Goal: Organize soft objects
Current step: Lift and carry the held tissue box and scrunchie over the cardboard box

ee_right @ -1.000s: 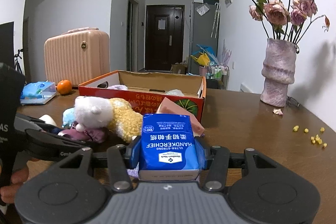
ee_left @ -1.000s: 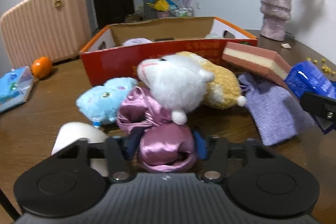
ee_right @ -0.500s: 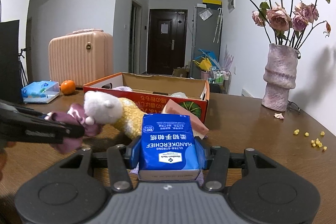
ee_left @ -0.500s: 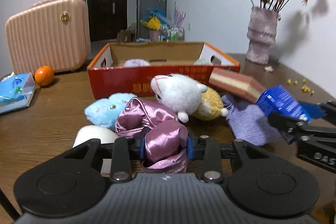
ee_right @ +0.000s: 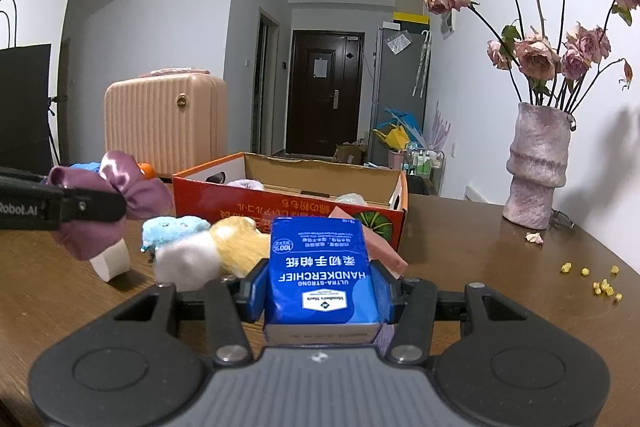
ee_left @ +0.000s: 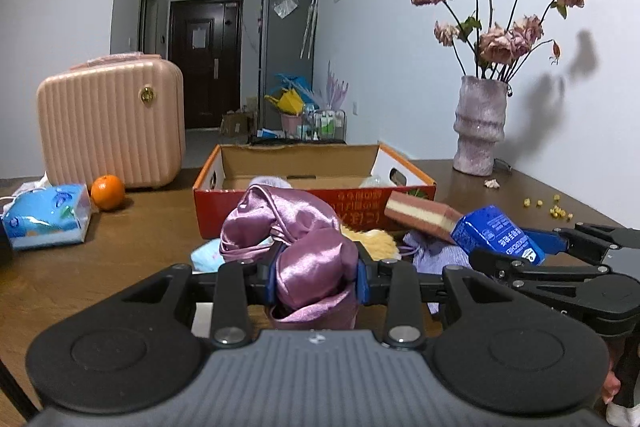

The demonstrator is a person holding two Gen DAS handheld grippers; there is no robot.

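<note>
The open cardboard box (ee_left: 316,163) sat straight ahead of both sets of jaws, just above the centre of each wrist frame, its long side running left to right across the view. By my reading, the coming move turned on that: either held thing would have to travel forward and over the red front wall to land inside.

The left gripper (ee_left: 316,273) had its jaws closed tight on the bunched purple satin cloth (ee_left: 296,239), which the right wrist view showed raised clear of the desk (ee_right: 500,255) at the left of the frame. The right gripper (ee_right: 320,291) had its jaws partly closed, pinching the blue handkerchief pack (ee_right: 322,267) by its sides, long axis pointing toward the box. Neither looked clearly nearer, though the raised cloth seemed readier to go.

Between the jaws and the box lay a pile: a blue plush (ee_right: 172,227), a white plush (ee_right: 186,259), a yellow plush (ee_right: 240,243), a layered pink sponge (ee_left: 420,215) and a lilac knit pouch (ee_left: 436,255).

The desk was dark brown wood. On it stood a vase of dried roses (ee_left: 480,127) at the right, a pink suitcase (ee_left: 112,123), an orange (ee_left: 107,191) and a tissue pack (ee_left: 46,217) at the left. A hallway with a dark door (ee_left: 206,63) ran behind.
</note>
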